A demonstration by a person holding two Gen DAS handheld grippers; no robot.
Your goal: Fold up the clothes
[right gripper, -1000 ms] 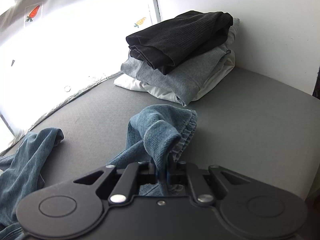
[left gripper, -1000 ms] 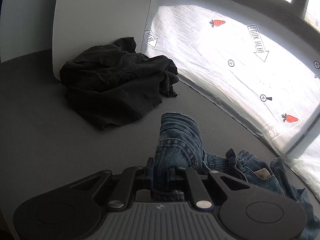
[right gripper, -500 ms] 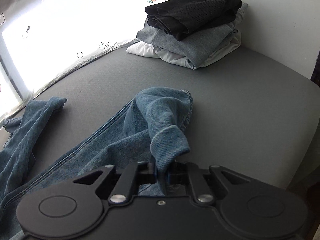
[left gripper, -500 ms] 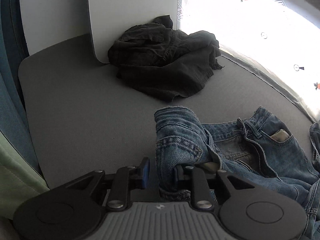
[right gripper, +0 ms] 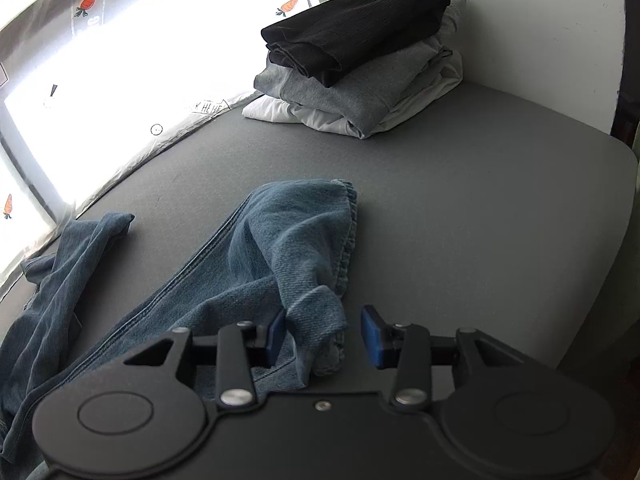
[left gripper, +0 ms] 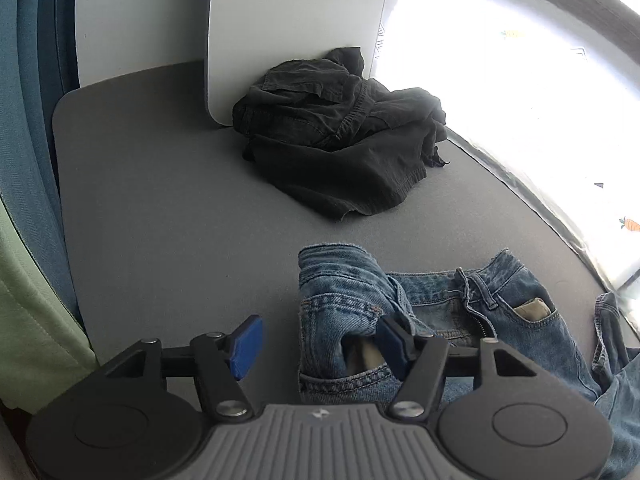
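Note:
A pair of blue jeans [left gripper: 452, 312] lies spread on the grey table. In the left wrist view its waistband corner [left gripper: 340, 304] rests between the jaws of my left gripper [left gripper: 320, 344], which are opening; the left pad stands well clear of the denim and the right pad [left gripper: 394, 346] lies against it. In the right wrist view a leg hem [right gripper: 304, 248] lies bunched on the table. My right gripper [right gripper: 326, 338] is opening too, with a fold of the hem loose between its blue pads and a gap beside the right pad [right gripper: 372, 336].
A crumpled black garment [left gripper: 340, 144] lies at the back against a white board [left gripper: 296, 28]. A stack of folded clothes [right gripper: 360, 68], black on grey on white, sits at the far right corner. The table edge [right gripper: 600, 248] curves close on the right.
Both grippers went from shut on the denim to open, and the jeans have settled flat on the table. Both hands drew back across the table, stretching the jeans out.

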